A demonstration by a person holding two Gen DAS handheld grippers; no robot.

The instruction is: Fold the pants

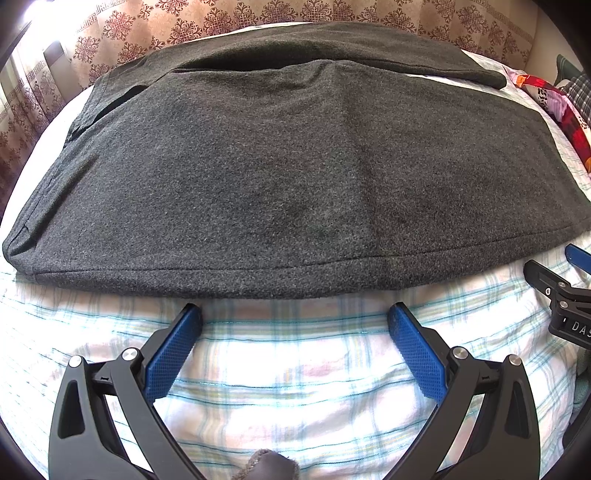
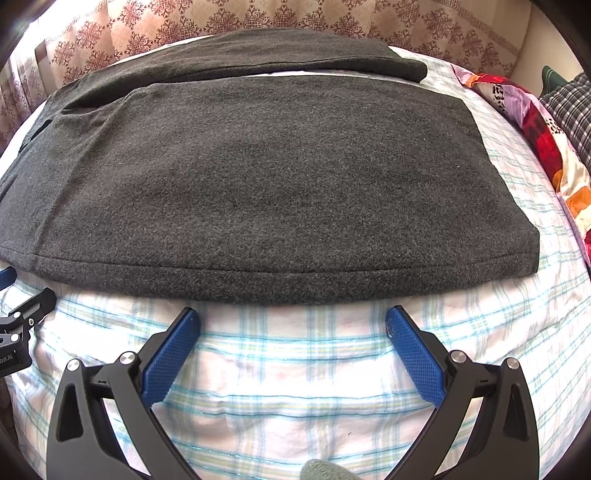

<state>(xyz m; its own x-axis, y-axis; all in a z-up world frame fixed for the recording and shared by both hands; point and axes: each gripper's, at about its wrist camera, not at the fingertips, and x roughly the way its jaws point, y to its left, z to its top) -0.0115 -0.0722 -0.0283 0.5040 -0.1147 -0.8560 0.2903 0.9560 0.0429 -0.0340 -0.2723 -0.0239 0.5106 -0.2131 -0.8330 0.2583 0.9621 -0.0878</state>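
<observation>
Dark grey pants lie flat on the plaid bedsheet, the two legs spread apart with a strip of sheet between them at the far right. They also fill the right wrist view. My left gripper is open and empty, its blue pads just short of the near edge of the pants. My right gripper is open and empty, also just short of that near edge. The right gripper shows at the right edge of the left wrist view.
A patterned pink headboard or sofa back runs along the far side. A colourful red and orange cloth and a checked dark cloth lie at the right. The left gripper's body shows at the left of the right wrist view.
</observation>
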